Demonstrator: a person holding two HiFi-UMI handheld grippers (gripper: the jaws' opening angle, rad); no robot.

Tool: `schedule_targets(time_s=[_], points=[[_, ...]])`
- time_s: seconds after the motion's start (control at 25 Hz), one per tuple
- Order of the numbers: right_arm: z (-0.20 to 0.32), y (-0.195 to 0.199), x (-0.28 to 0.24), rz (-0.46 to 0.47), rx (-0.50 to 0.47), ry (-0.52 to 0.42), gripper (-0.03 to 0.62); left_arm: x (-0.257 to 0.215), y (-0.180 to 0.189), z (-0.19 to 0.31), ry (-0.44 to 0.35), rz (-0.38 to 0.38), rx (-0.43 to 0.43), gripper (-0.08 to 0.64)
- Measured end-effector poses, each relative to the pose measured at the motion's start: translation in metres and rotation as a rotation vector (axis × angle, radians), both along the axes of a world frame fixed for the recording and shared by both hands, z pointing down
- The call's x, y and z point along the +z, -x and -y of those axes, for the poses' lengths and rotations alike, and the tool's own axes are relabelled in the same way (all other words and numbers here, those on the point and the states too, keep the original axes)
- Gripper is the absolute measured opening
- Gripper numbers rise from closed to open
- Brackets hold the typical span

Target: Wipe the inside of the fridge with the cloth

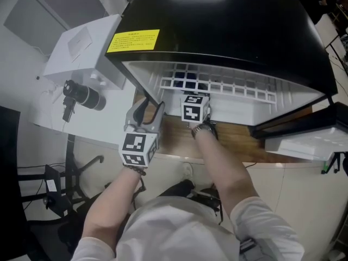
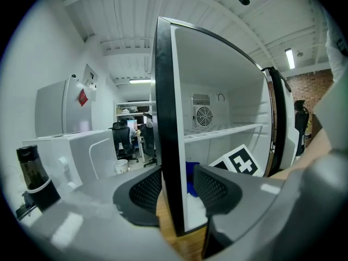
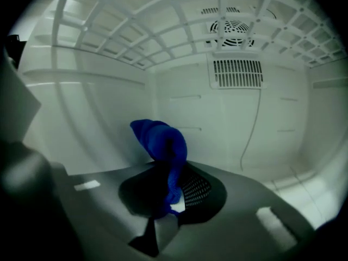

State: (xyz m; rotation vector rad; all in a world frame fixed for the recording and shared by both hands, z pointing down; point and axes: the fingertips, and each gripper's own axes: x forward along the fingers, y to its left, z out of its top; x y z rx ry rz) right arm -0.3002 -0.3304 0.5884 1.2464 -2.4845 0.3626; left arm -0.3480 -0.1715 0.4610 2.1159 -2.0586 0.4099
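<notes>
Looks barely started: right gripper (image 3: 174,200) pinches the cloth (image 3: 160,140) inside the fridge (image 1: 217,37), left gripper (image 2: 176,188) sits wide around its side wall (image 2: 163,118), so most of the wiping's left.

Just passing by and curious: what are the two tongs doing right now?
Left tongs: astride the fridge wall; grip cannot be told.
Right tongs: closed on the blue cloth.

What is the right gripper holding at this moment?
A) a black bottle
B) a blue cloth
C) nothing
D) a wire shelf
B: in its own view the right gripper has its jaws shut on a blue cloth, which bunches up above them inside the white fridge.
</notes>
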Motion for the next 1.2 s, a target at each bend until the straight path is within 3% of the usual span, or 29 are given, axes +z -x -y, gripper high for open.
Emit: schedule_targets(time_s=[1.2], points=[[0.044,-0.148,0.007,-0.098,0.214,-0.017,0.052,0.001,0.002,0.002,-0.007,-0.005,-0.040,0.175]])
